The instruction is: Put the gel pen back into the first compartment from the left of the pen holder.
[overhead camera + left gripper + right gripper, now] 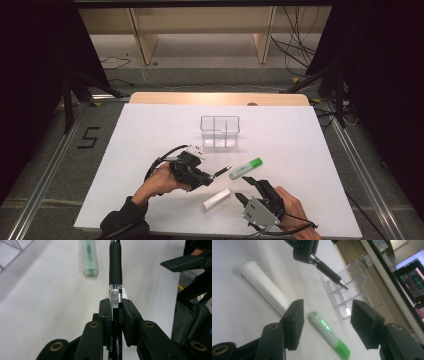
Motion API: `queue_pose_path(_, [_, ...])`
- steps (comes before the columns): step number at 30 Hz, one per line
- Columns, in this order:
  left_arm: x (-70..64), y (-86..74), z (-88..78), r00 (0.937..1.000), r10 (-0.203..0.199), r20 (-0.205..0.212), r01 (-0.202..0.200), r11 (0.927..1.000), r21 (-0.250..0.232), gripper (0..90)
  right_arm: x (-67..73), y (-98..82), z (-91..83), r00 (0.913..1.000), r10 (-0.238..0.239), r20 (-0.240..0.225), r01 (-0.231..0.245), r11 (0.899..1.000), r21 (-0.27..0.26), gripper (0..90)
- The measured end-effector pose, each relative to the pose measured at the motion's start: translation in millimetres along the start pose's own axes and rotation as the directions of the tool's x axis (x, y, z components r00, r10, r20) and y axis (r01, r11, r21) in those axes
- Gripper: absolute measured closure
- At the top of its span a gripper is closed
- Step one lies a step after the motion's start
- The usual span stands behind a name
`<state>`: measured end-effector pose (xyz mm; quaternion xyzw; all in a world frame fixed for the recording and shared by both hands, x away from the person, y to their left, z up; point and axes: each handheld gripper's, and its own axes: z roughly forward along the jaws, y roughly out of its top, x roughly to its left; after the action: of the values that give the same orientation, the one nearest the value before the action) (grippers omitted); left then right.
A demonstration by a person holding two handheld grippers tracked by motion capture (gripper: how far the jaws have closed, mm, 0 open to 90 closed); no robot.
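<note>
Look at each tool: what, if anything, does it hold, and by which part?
The left tool holds a black pen by its barrel, just behind the rubber grip. The right tool is open and holds nothing.

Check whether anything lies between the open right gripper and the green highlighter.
Nothing visible does. The right gripper hangs open just short of the green highlighter, with only bare white table between. The white tube lies off to its left, and the left gripper holds the pen beyond it.
</note>
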<state>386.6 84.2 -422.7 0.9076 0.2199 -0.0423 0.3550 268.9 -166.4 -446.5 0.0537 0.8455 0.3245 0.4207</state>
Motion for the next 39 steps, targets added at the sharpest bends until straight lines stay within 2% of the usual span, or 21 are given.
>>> queue_pose_path(4, [1.4, -0.6, -1.9, 0.9998, -0.01, -0.015, 0.01, 0.9995, -0.029, 78.9, -1.4, -1.7, 0.2, 0.9962, 0.085, -0.021, -0.085, 0.996, -0.01, 41.5])
queue_pose_path(6, [3.0, -0.6, -4.8, 0.9991, -0.024, -0.035, 0.022, 0.9978, -0.063, 78.9, -3.0, -3.7, 0.7, 0.9839, 0.169, -0.059, -0.171, 0.985, -0.026, 39.1])
queue_pose_path(9, [4.1, -0.7, -6.6, 0.9979, -0.038, -0.054, 0.033, 0.9956, -0.088, 78.9, -3.8, -4.8, 0.5, 0.9762, 0.204, -0.073, -0.207, 0.978, -0.024, 38.1])
queue_pose_path(14, [8.6, -1.8, -12.4, 0.9926, -0.068, -0.101, 0.051, 0.9854, -0.162, 78.9, -8.2, -9.5, -0.3, 0.9348, 0.331, -0.128, -0.338, 0.941, -0.03, 36.9])
queue_pose_path(17, [11.1, -2.4, -15.1, 0.9886, -0.091, -0.12, 0.066, 0.978, -0.198, 78.8, -9.5, -11.7, -0.7, 0.9216, 0.361, -0.143, -0.369, 0.929, -0.035, 36.9])
queue_pose_path(18, [13.5, -3.5, -18.0, 0.9821, -0.118, -0.147, 0.079, 0.9659, -0.247, 78.8, -9.9, -13.3, -1.2, 0.9079, 0.391, -0.15, -0.401, 0.916, -0.036, 36.2])
queue_pose_path(19, [13.5, -3.5, -18.0, 0.9821, -0.118, -0.147, 0.079, 0.9659, -0.247, 78.8, -9.9, -13.3, -1.2, 0.9079, 0.391, -0.15, -0.401, 0.916, -0.036, 36.2])
queue_pose_path(20, [17.0, -4.7, -21.1, 0.9752, -0.15, -0.163, 0.099, 0.9522, -0.289, 78.8, -10.8, -15.2, -1.4, 0.8934, 0.418, -0.164, -0.43, 0.902, -0.041, 34.8])
queue_pose_path(21, [17.0, -4.7, -21.1, 0.9752, -0.15, -0.163, 0.099, 0.9522, -0.289, 78.8, -10.8, -15.2, -1.4, 0.8934, 0.418, -0.164, -0.43, 0.902, -0.041, 34.8])
queue_pose_path(22, [20.3, -6.5, -23.9, 0.9675, -0.182, -0.176, 0.116, 0.9375, -0.328, 78.8, -11.5, -17.5, -1.7, 0.8675, 0.461, -0.186, -0.476, 0.878, -0.042, 33.2])
queue_pose_path(23, [20.3, -6.5, -23.9, 0.9675, -0.182, -0.176, 0.116, 0.9375, -0.328, 78.8, -11.5, -17.5, -1.7, 0.8675, 0.461, -0.186, -0.476, 0.878, -0.042, 33.2])
queue_pose_path(24, [23.0, -8.2, -26.6, 0.9609, -0.204, -0.187, 0.127, 0.9258, -0.356, 78.8, -12.8, -20.2, -1.7, 0.8475, 0.491, -0.201, -0.508, 0.86, -0.041, 32.4])
queue_pose_path(25, [23.0, -8.2, -26.6, 0.9609, -0.204, -0.187, 0.127, 0.9258, -0.356, 78.8, -12.8, -20.2, -1.7, 0.8475, 0.491, -0.201, -0.508, 0.86, -0.041, 32.4])
queue_pose_path(26, [25.3, -9.3, -28.6, 0.9544, -0.229, -0.192, 0.142, 0.9125, -0.384, 78.8, -14.8, -22.8, -2.4, 0.8238, 0.525, -0.213, -0.545, 0.837, -0.044, 32.0])
queue_pose_path(27, [25.3, -9.3, -28.6, 0.9544, -0.229, -0.192, 0.142, 0.9125, -0.384, 78.8, -14.8, -22.8, -2.4, 0.8238, 0.525, -0.213, -0.545, 0.837, -0.044, 32.0])
queue_pose_path(28, [27.0, -10.4, -30.1, 0.9499, -0.245, -0.194, 0.15, 0.902, -0.405, 78.9, -17.1, -25.1, -3.3, 0.7986, 0.558, -0.226, -0.581, 0.813, -0.046, 31.0])
queue_pose_path(29, [27.0, -10.4, -30.1, 0.9499, -0.245, -0.194, 0.15, 0.902, -0.405, 78.9, -17.1, -25.1, -3.3, 0.7986, 0.558, -0.226, -0.581, 0.813, -0.046, 31.0])
queue_pose_path(30, [28.2, -11.2, -31.3, 0.9461, -0.26, -0.194, 0.159, 0.8933, -0.42, 78.8, -19.0, -27.8, -3.7, 0.777, 0.583, -0.237, -0.608, 0.792, -0.044, 30.3])
queue_pose_path(33, [28.9, -11.2, -32.1, 0.9418, -0.274, -0.196, 0.166, 0.8837, -0.438, 78.8, -20.1, -30.9, -4.4, 0.7636, 0.602, -0.232, -0.625, 0.78, -0.034, 29.8])
queue_pose_path(34, [29.5, -10.8, -32.8, 0.9376, -0.288, -0.195, 0.173, 0.8727, -0.456, 78.8, -21.0, -34.0, -5.1, 0.7487, 0.621, -0.232, -0.644, 0.765, -0.03, 29.9])
queue_pose_path(39, [32.9, -8.7, -35.2, 0.9287, -0.312, -0.201, 0.181, 0.8542, -0.487, 78.8, -21.0, -36.9, -7.3, 0.7394, 0.635, -0.223, -0.656, 0.755, -0.025, 29.7])
